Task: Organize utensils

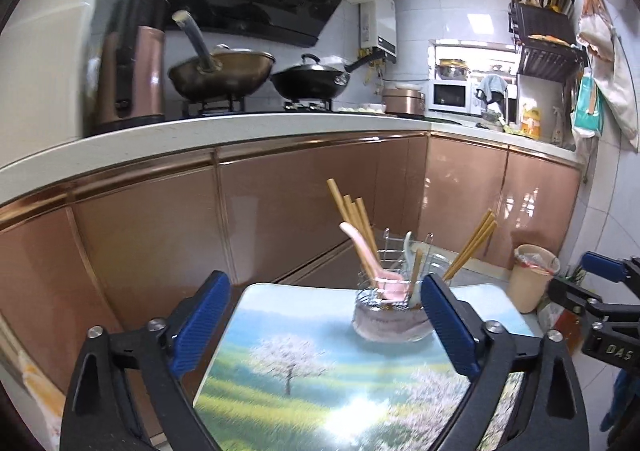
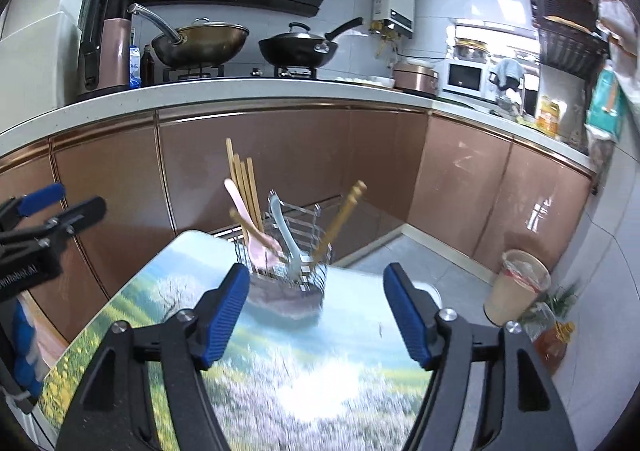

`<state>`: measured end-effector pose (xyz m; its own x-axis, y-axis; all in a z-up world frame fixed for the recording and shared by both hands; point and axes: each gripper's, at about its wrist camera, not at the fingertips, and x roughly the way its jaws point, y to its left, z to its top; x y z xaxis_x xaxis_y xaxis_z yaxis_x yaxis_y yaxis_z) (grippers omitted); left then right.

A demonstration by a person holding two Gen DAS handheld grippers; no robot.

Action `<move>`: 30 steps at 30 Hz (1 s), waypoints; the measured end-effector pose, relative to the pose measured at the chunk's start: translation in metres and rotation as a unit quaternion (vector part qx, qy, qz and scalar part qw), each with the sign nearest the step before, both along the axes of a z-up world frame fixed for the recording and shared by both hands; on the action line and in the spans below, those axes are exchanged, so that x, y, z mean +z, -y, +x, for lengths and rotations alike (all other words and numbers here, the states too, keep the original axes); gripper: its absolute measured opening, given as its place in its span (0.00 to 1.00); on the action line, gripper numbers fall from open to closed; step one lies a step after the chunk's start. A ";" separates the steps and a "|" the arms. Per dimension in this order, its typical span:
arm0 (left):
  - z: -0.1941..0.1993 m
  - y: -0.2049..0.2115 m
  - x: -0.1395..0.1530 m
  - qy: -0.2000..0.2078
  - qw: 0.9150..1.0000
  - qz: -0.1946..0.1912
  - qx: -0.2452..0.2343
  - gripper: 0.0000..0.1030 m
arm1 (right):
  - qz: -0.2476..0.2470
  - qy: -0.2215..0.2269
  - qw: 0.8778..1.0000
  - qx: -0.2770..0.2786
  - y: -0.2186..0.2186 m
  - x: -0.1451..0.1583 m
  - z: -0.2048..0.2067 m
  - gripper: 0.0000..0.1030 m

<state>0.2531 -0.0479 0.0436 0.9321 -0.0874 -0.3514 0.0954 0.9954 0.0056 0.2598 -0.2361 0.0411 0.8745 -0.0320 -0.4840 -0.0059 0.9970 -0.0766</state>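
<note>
**Both grippers open and empty above the table, utensils standing in the wire caddy**

Plainly, neither tool holds anything. The left gripper (image 1: 324,321), black-framed with ribbed blue pads, has its jaws spread wide and hangs above the near part of a small table (image 1: 280,351) whose top is printed with a blossoming tree and green fields. The right gripper (image 2: 316,313), built the same, is likewise spread wide with nothing between its pads, and it hangs above the same table (image 2: 160,303).

Near the far edge of the tabletop stands the chrome wire utensil caddy (image 1: 394,301), seated in a clear tray base; in the right wrist view it (image 2: 286,275) appears between the two blue pads but well beyond them, untouched. One bundle of tan wooden chopsticks (image 1: 354,219) leans out of its left compartment, tips high. A second, smaller bundle of tan chopsticks (image 1: 472,245) leans to the right out of the other side. A pale pink spoon (image 1: 370,263) lies slanted among the left bundle, its bowl down in the caddy. A pale blue-white spoon (image 2: 286,237) stands handle-up nearer the middle; motion blur makes it hard to tell exactly which compartment holds it.

Behind the table run copper-coloured glossy cabinet doors (image 1: 280,211) under a white counter. A beige bin with a plastic liner (image 2: 518,287) sits on the grey floor to the right.
</note>
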 end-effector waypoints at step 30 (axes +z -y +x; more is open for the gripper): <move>-0.138 -0.044 -0.006 0.037 0.999 0.024 0.009 1.00 | 0.021 0.037 0.997 -0.065 0.011 -0.025 -0.158 0.90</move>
<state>0.1156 -0.0037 0.0378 0.9571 -0.0543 -0.2846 0.0745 0.9954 0.0607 0.1016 -0.2474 0.0164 0.8976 -0.1277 -0.4218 0.1269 0.9915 -0.0301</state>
